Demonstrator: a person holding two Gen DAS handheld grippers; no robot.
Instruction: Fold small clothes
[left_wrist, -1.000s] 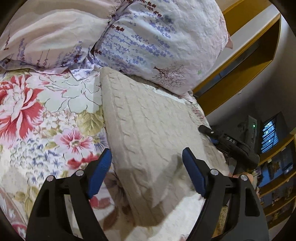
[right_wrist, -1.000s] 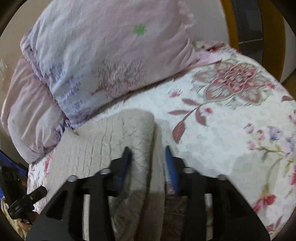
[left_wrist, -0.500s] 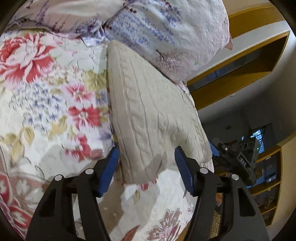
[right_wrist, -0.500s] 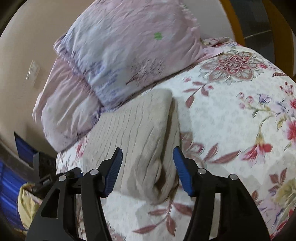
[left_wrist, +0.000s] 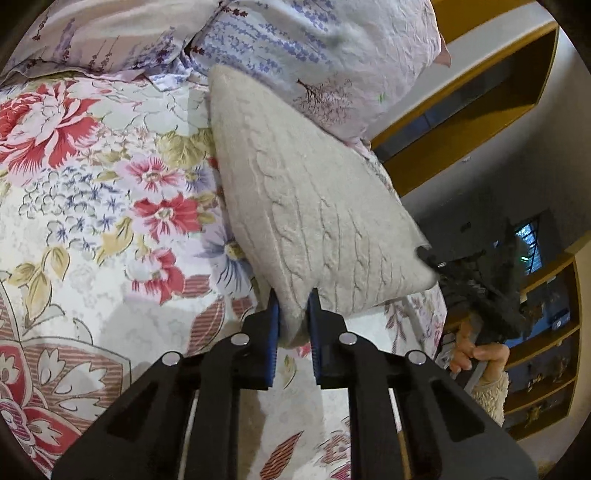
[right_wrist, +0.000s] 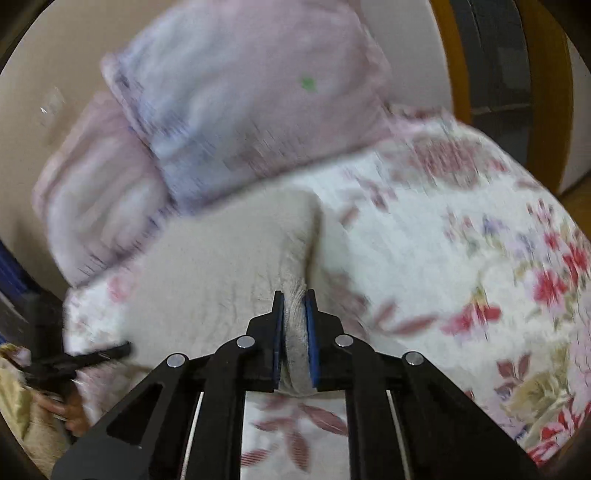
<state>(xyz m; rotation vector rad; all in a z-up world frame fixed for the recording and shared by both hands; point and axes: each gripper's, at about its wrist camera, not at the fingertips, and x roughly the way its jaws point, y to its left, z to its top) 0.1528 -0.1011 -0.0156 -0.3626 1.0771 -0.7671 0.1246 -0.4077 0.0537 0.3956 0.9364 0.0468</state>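
Observation:
A folded beige cable-knit sweater lies on a floral bedspread, its far end against the pillows. My left gripper is shut on the sweater's near left corner. My right gripper is shut on the sweater's near right corner; the fabric bunches between the blue pads. The right gripper also shows in the left wrist view, at the sweater's other near corner. The right wrist view is blurred by motion.
Two lavender-print pillows are stacked at the head of the bed, also in the right wrist view. A wooden frame and shelves stand to the right beyond the bed edge. The bedspread spreads to the right.
Both grippers moved onto the sweater's near corners and shut on them; they were open half a second ago. The near edge of the sweater is now lifted slightly.

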